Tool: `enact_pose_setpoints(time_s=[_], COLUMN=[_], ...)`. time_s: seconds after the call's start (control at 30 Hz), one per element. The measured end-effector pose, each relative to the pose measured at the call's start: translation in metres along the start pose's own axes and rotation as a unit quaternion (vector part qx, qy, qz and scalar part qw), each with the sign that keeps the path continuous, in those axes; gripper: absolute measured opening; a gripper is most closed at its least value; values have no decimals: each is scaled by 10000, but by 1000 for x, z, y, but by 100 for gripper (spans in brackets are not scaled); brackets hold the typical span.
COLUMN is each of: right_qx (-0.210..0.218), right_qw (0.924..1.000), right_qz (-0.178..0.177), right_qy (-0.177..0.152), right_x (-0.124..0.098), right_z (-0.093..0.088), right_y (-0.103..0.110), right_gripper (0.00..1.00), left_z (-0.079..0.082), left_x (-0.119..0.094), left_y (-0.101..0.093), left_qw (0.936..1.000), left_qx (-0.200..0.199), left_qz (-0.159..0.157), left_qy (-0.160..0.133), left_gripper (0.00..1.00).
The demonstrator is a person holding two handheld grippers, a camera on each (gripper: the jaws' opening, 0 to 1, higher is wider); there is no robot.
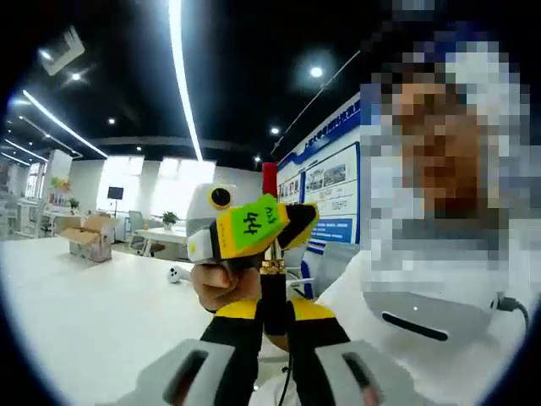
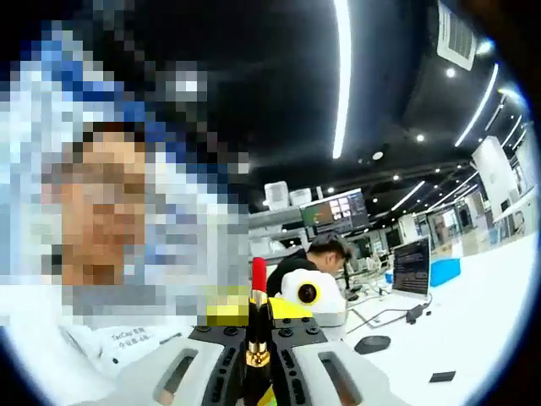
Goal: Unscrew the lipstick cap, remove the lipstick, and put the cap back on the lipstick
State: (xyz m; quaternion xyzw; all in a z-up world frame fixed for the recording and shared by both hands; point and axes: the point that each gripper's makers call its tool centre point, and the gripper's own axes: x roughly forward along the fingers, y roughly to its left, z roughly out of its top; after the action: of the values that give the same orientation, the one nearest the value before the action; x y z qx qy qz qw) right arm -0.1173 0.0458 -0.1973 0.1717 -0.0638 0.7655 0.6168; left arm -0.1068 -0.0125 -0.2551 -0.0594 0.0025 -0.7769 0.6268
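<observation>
Black-and-gold lipstick tube, red bullet exposed, is held upright, clamped in left gripper; right gripper is closed about its gold collar. Bullet judged soft, smear-prone; the rigid tube should be gripped.

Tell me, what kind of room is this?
Probably a big open office. There are white desks, computer monitors with a person working nearby, long ceiling light strips, and a blue-and-white notice board on the wall.
</observation>
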Motion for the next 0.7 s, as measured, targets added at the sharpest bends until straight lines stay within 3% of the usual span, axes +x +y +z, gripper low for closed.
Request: enact_pose_setpoints(time_s=[0.07, 0.17, 0.3, 0.43, 0.5, 0.57, 0.7], right_qx=[-233, -688, -1235, -1779, -1858, -2067, -2312], right_qw=[9990, 9927, 9786, 9586, 9547, 9450, 9296], right_qz=[-380, -988, -1637, -2206, -2310, -2525, -2864], right_qy=[-61, 91, 190, 272, 235, 212, 201], right_x=[-5, -11, -17, -23, -23, -26, -32], right_z=[5, 6, 13, 19, 21, 25, 30], right_y=[-9, -29, -50, -65, -67, -73, -80], right_gripper=[6, 6, 6, 6, 6, 6, 6], left_z=[1, -3, -6, -4, -1, 3, 12], left_x=[-3, -7, -9, -10, -11, -11, -9], left_y=[8, 31, 52, 67, 75, 79, 75], left_qw=[9998, 9953, 9863, 9726, 9617, 9499, 9411], left_qx=[40, 323, 481, 820, 1029, 1290, 1534], left_qz=[201, 881, 1528, 2125, 2488, 2796, 2986], left_qy=[11, 220, 396, 473, 515, 529, 401], left_gripper=[20, 36, 47, 49, 49, 49, 39])
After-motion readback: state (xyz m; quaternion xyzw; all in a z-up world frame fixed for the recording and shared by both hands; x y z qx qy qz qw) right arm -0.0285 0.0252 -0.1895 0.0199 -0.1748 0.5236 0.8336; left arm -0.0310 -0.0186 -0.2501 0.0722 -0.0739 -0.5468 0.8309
